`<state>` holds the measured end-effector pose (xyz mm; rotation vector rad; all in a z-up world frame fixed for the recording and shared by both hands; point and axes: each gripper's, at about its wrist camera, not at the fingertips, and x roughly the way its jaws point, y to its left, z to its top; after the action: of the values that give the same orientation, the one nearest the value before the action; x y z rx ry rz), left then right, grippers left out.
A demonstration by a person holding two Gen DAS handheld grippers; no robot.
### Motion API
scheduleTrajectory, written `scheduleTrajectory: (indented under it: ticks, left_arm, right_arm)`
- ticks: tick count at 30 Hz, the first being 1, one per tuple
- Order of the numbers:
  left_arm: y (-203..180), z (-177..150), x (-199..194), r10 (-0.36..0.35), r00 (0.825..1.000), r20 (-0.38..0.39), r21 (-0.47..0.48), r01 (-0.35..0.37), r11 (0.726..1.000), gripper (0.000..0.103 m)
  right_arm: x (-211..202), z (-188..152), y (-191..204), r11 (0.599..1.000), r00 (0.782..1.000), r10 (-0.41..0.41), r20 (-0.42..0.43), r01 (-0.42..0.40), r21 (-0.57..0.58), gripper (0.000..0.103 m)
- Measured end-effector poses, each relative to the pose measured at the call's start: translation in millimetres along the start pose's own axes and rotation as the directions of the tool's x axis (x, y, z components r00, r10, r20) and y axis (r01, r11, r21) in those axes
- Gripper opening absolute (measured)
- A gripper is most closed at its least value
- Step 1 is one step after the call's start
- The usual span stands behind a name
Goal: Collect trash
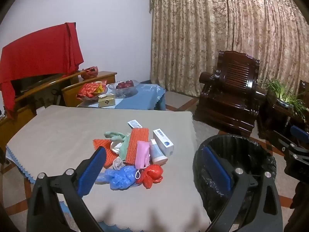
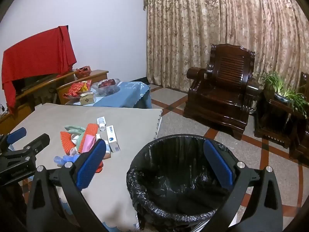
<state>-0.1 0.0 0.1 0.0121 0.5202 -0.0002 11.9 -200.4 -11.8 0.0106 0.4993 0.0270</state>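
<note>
A pile of trash lies on the grey-clothed table: a blue plastic bag, a red plastic bag, a pink mask, orange foam netting, a white box, a small tube and a green glove. A bin with a black liner stands right of the table. My left gripper is open and empty above the pile's near side. My right gripper is open and empty above the bin. The pile also shows in the right wrist view.
A low table with a blue cloth holds a fruit bowl and a box behind the grey table. A dark wooden armchair and a potted plant stand at the right. A red cloth covers a TV at the left.
</note>
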Motion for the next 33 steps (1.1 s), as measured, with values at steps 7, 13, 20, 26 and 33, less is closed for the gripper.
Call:
scheduleTrajectory:
  ticks: [7, 13, 20, 26, 33]
  left_arm:
    - [-0.3, -0.2, -0.2, 0.002, 1.000, 0.006, 0.005, -0.002, 1.000, 0.097]
    - [-0.2, -0.2, 0.0, 0.002, 1.000, 0.006, 0.004, -0.002, 1.000, 0.097]
    - [0.2, -0.3, -0.1, 0.002, 1.000, 0.007, 0.002, -0.002, 1.000, 0.097]
    - [0.1, -0.3, -0.1, 0.002, 1.000, 0.008, 0.004, -0.002, 1.000, 0.097]
    - [0.3, -0.3, -0.1, 0.001, 1.000, 0.007, 0.002, -0.001, 1.000, 0.097]
  right_arm:
    - [0.1, 0.3, 0.4, 1.000, 1.000, 0.000, 0.000, 0.000, -0.001, 0.098]
    - [0.1, 0.4, 0.4, 1.000, 1.000, 0.000, -0.001, 0.000, -0.001, 0.098]
    - [0.3, 0.2, 0.4, 1.000, 1.000, 0.000, -0.001, 0.000, 0.000, 0.098]
    - [0.7, 0.2, 0.7, 1.000, 1.000, 0.001, -0.001, -0.001, 0.001, 0.098]
    - [1.7, 0.2, 1.0, 1.000, 1.000, 0.001, -0.002, -0.001, 0.001, 0.098]
